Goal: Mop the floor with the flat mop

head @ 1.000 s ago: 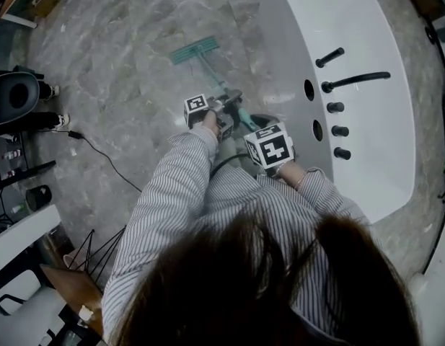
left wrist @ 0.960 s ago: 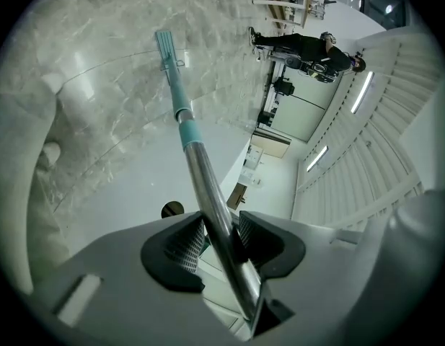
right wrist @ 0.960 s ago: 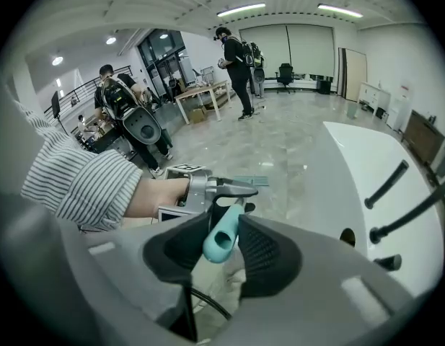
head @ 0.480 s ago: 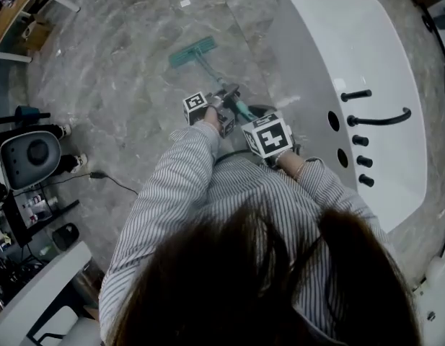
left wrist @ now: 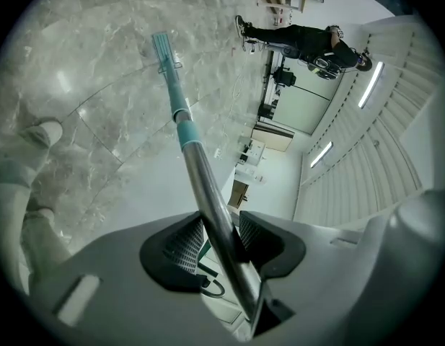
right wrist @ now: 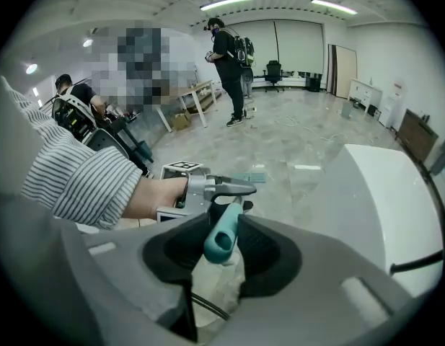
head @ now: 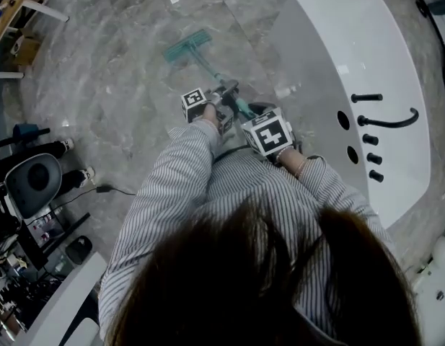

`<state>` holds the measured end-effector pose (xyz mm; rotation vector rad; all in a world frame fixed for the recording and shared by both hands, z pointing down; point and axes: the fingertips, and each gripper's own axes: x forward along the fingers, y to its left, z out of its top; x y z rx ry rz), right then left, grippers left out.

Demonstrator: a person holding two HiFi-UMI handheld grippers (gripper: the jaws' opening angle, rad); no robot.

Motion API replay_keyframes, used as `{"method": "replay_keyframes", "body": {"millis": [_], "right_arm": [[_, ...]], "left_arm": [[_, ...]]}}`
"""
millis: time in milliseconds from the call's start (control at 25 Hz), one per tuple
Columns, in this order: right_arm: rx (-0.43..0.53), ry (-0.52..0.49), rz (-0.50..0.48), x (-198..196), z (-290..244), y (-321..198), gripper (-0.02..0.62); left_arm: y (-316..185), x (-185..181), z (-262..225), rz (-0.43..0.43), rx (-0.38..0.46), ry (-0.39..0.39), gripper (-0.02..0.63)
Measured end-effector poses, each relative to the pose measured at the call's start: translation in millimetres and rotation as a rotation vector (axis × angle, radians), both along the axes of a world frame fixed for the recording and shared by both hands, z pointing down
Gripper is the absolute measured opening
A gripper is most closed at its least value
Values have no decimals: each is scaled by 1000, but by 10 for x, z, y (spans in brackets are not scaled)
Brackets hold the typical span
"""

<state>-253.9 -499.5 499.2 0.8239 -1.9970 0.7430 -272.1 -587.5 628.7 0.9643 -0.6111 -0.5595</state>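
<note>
The left gripper (left wrist: 211, 242) was clamped on the silver shaft of the mop (head: 210, 69). That shaft ran forward and down from its jaws, through a teal collar (left wrist: 184, 130), to the flat teal head (head: 187, 47). The head lay on the grey marble floor (head: 114, 85), well ahead of the gripper. The right gripper (right wrist: 223, 245), just behind the left one, was clenched on the teal end grip (right wrist: 223, 235) of the same shaft, beside a white tub (head: 330, 42).
</note>
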Motion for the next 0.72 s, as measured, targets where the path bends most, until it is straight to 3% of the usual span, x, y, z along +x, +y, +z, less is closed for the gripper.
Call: {"method": "replay_keyframes", "body": {"millis": [360, 720], "right_arm": [[25, -69, 49, 218, 40, 288, 123], [48, -84, 38, 1016, 132, 1093, 121]], "left_arm": [[280, 173, 24, -71, -9, 5, 155], [1090, 915, 120, -93, 12, -6, 155]]}}
